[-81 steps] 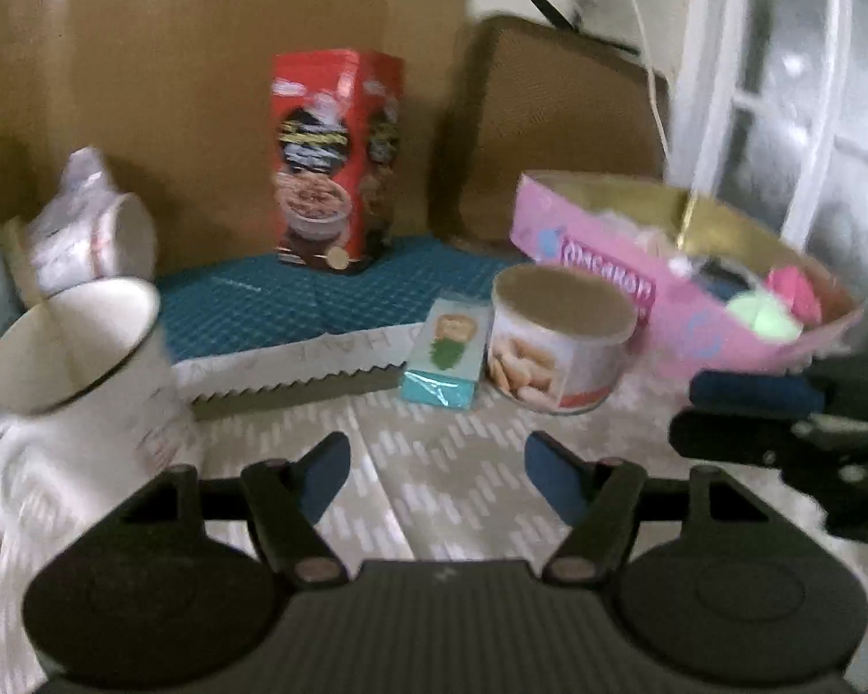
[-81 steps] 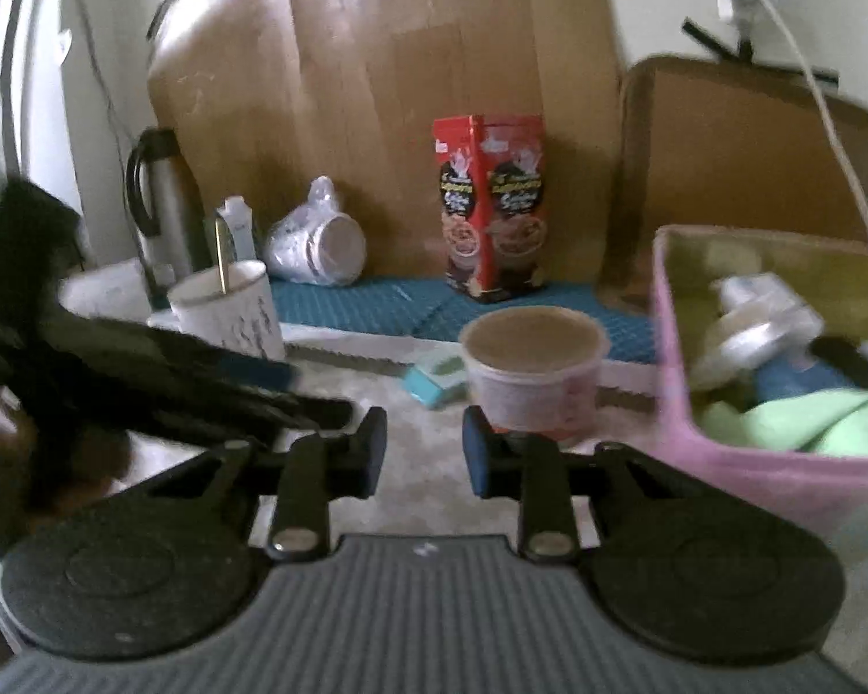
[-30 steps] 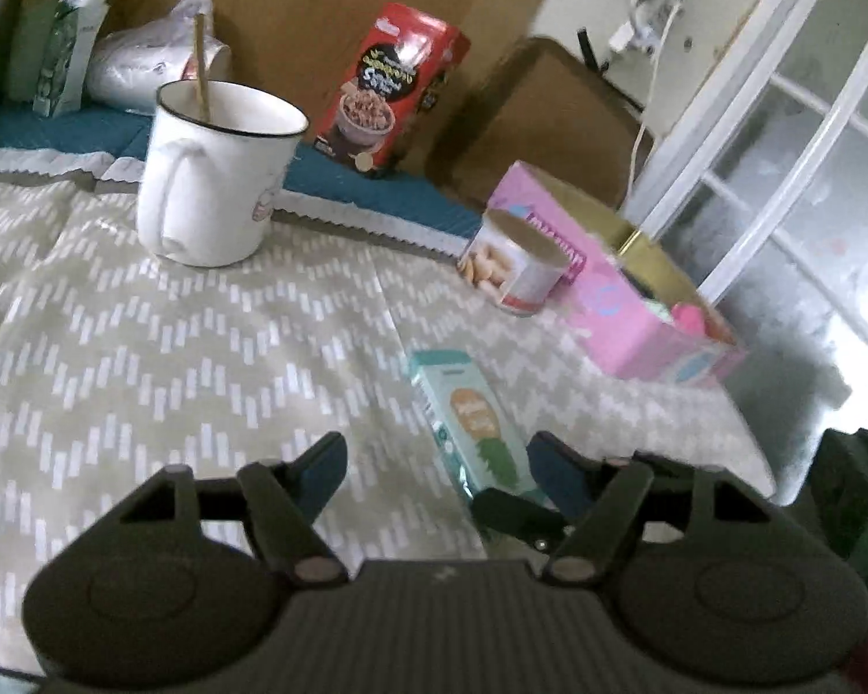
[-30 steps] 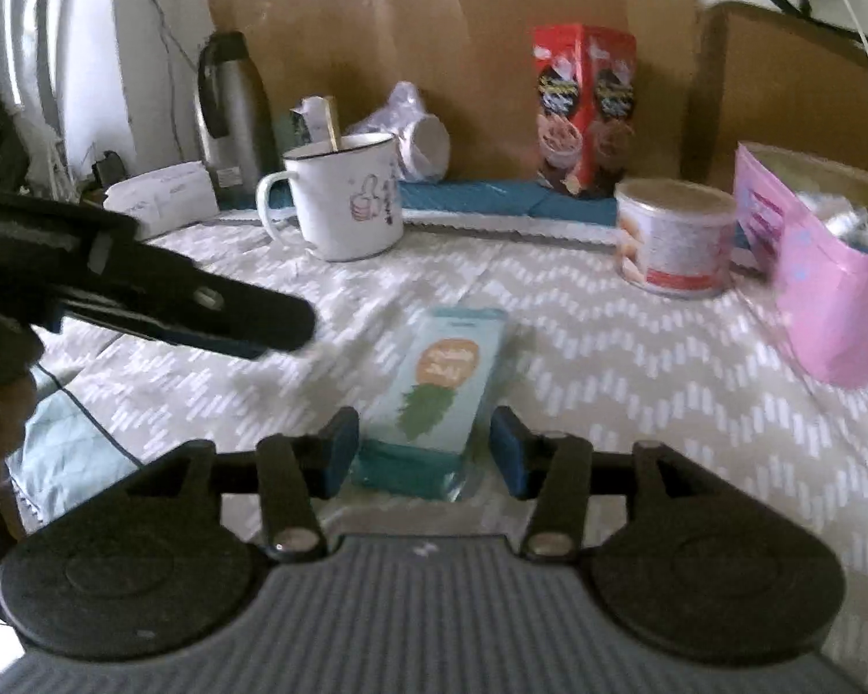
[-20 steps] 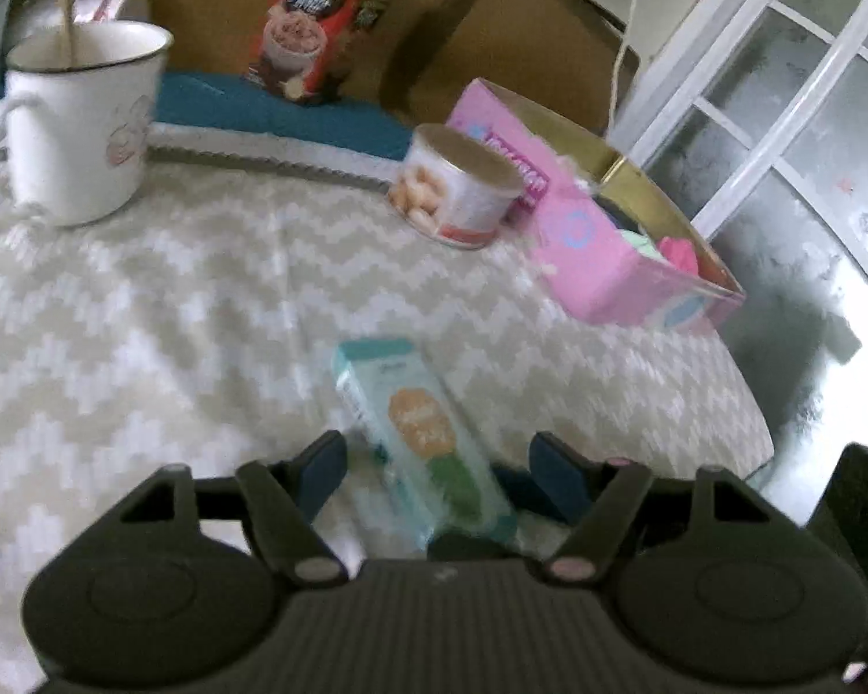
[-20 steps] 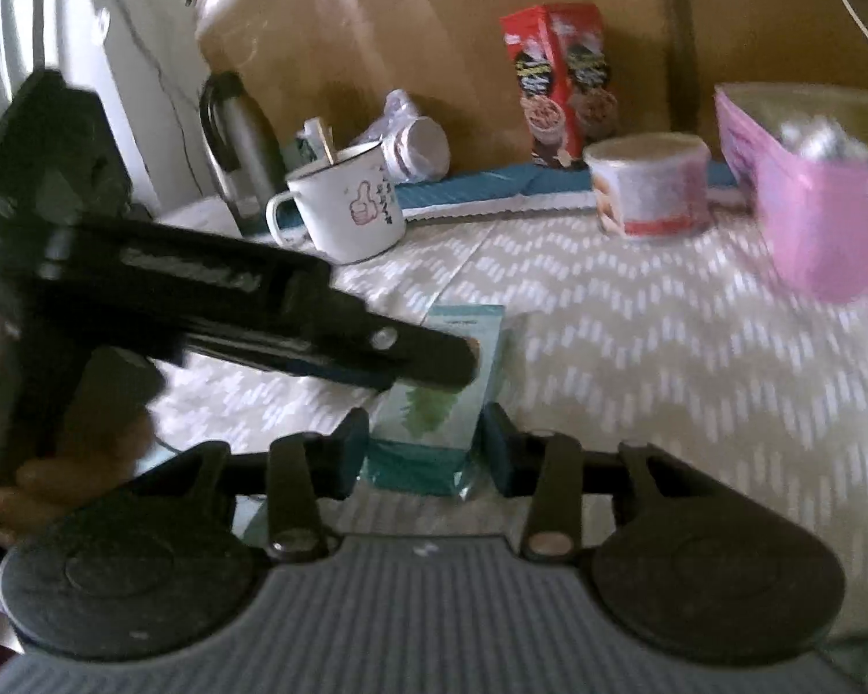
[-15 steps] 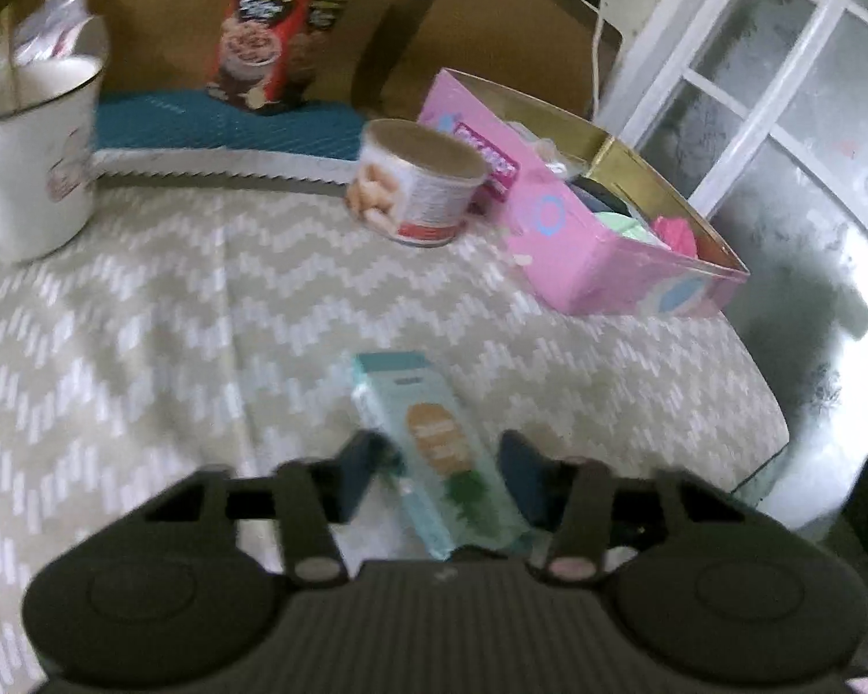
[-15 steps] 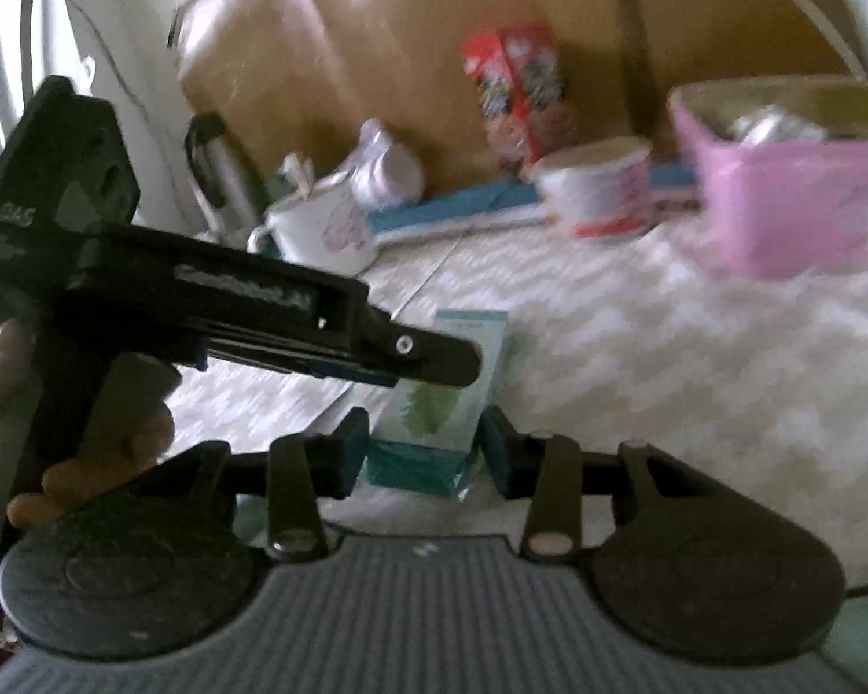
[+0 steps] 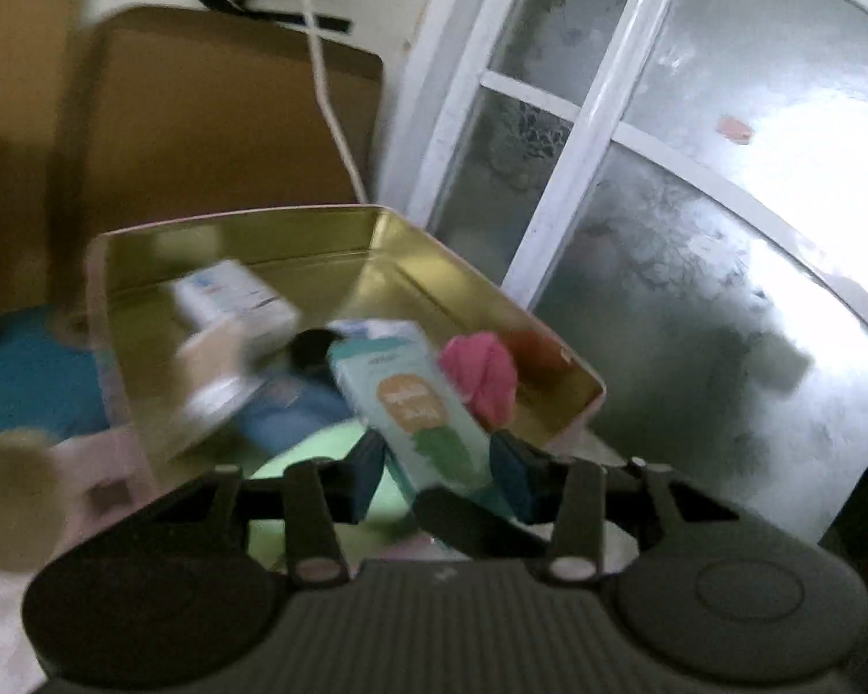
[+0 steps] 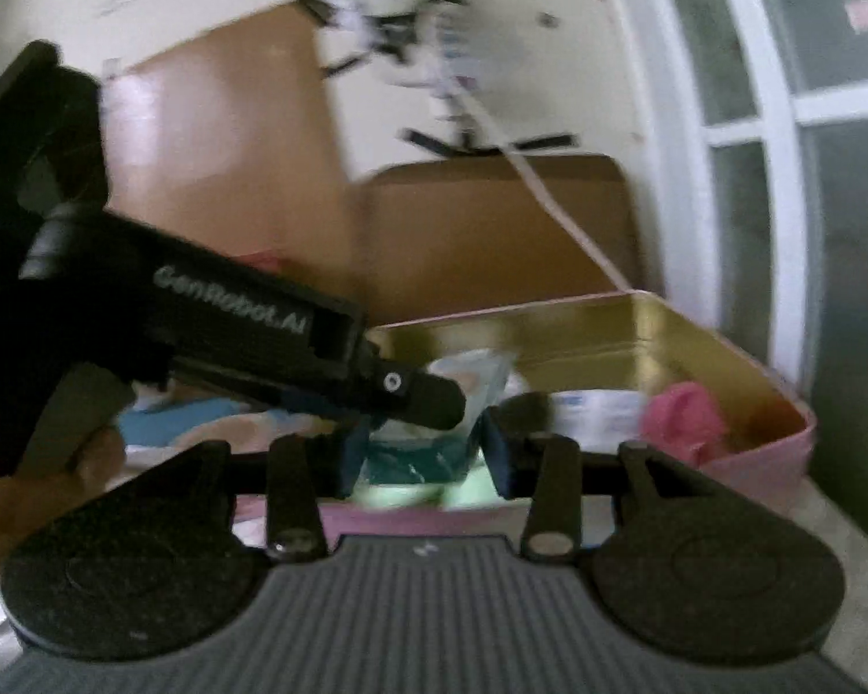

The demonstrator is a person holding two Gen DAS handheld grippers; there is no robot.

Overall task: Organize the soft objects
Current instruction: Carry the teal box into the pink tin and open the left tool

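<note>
Both grippers, left [image 9: 437,471] and right [image 10: 425,454], clamp their jaws on one teal rectangular tissue pack [image 9: 414,405] above the pink gold-lined tin box [image 9: 341,243]. The left gripper's black body reads "GenRobot.AI".

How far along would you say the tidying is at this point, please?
Done: the pink tin already holds a pink cloth, a green one and a white packet. In hand: the teal pack is gripped by both the left gripper and the right gripper, over the tin. Left: letting it go inside; these blurred views show nothing else waiting.
</note>
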